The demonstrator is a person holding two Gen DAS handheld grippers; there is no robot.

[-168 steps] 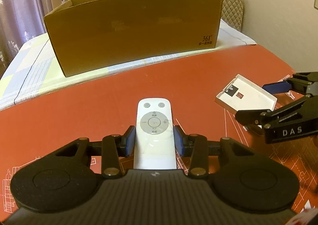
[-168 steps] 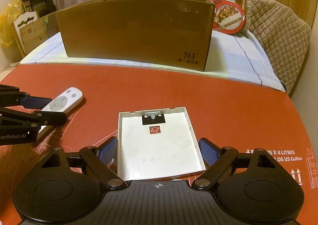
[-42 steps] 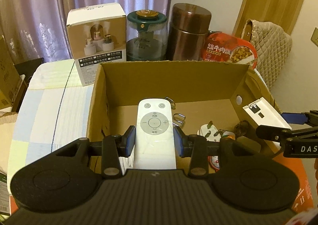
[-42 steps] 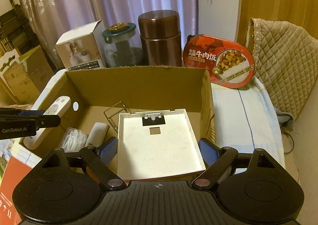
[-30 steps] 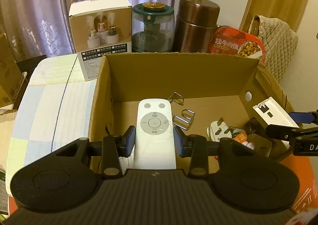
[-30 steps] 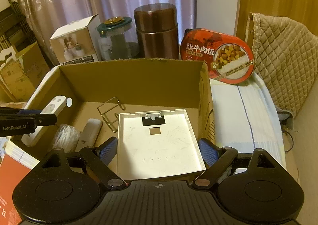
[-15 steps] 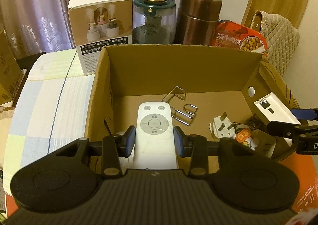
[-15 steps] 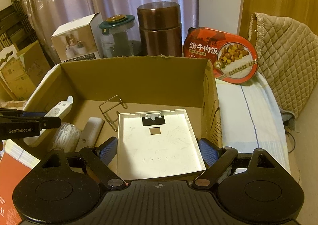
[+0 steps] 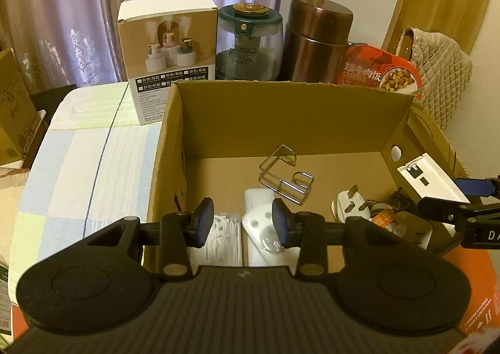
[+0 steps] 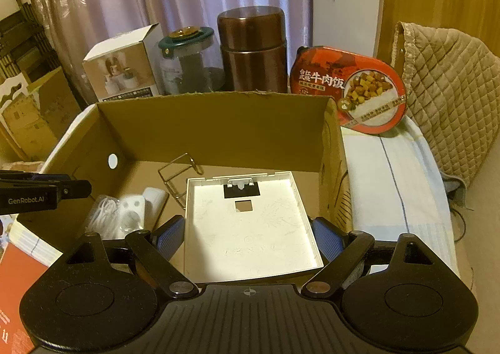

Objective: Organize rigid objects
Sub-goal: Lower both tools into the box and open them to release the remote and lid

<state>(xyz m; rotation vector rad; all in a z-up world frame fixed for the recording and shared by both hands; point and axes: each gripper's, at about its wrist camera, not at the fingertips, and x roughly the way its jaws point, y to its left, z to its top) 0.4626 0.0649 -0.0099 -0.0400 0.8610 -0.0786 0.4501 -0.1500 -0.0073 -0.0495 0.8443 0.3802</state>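
Left wrist: striped tablecloth [image 9: 78,166], purple curtains [image 9: 62,10].

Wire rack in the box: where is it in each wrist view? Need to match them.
Left wrist: wire rack at centre, on the cardboard box floor.
Right wrist: wire rack left of centre, same floor.
Shared landmark: copper canister behind the box.

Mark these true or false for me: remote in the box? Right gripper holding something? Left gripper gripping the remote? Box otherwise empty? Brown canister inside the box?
1. The remote lies inside the cardboard box. True.
2. The right gripper holds a white plastic cover. True.
3. The left gripper grips the remote. False: nothing sits between its pads.
4. The box is otherwise empty. False: a wire rack and a plug lie there too.
5. The brown canister stands inside the box. False: behind it.
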